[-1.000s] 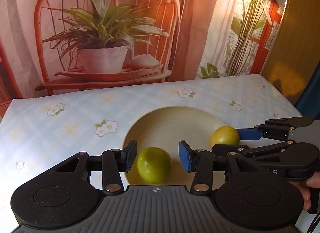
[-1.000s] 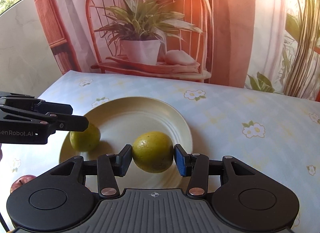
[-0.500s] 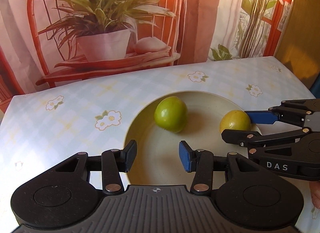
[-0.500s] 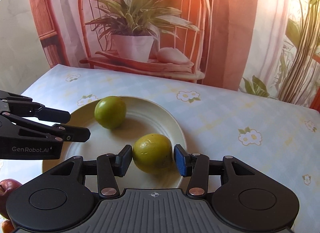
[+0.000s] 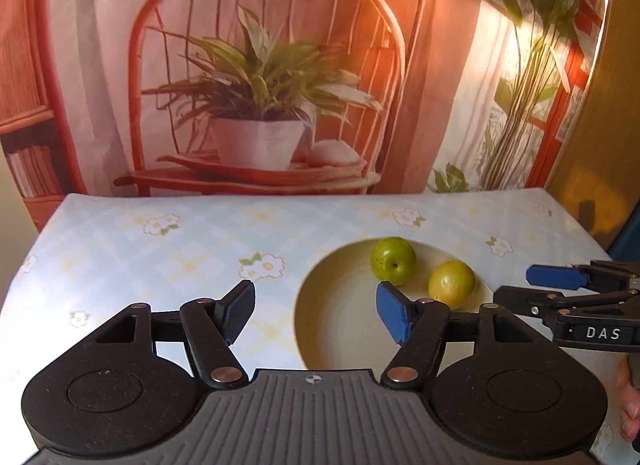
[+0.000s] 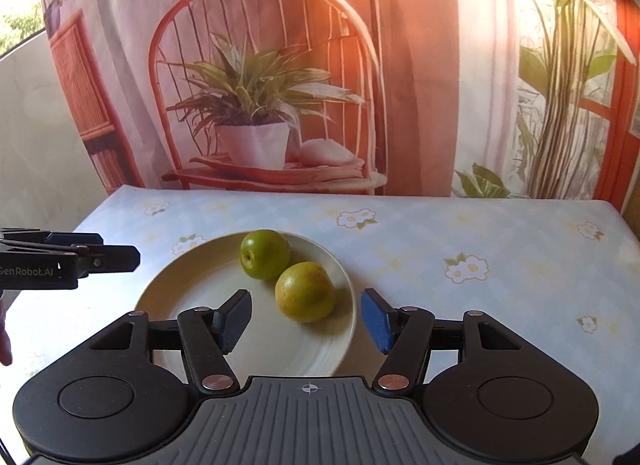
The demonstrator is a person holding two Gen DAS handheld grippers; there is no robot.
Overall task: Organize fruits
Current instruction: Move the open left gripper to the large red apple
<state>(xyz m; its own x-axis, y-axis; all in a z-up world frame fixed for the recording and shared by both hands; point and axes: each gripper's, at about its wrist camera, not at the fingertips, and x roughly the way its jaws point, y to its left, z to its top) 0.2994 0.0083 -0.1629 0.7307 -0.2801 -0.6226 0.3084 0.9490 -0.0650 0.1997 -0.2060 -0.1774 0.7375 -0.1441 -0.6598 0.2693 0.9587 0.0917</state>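
A cream plate (image 5: 340, 321) (image 6: 188, 293) on the flowered tablecloth holds two fruits side by side. The green fruit (image 5: 394, 258) (image 6: 264, 254) lies at the far side, the yellow-green fruit (image 5: 452, 282) (image 6: 305, 291) just in front of it. My left gripper (image 5: 316, 311) hangs over the plate's left rim; its jaws are opening with nothing between them. My right gripper (image 6: 306, 319) is just behind the yellow-green fruit, jaws opening, pads clear of it. Each gripper shows in the other's view: right gripper (image 5: 532, 287), left gripper (image 6: 120, 255).
A printed backdrop (image 5: 260, 105) of a chair and potted plant hangs behind the table's far edge (image 6: 360, 197). A wooden panel (image 5: 600, 137) stands at the right. A person's fingers (image 5: 628, 397) show at the frame edge.
Both grippers drew back and up from the plate and spread wider. The right one let go of the yellow-green fruit. The green fruit now lies farther off, beside the other.
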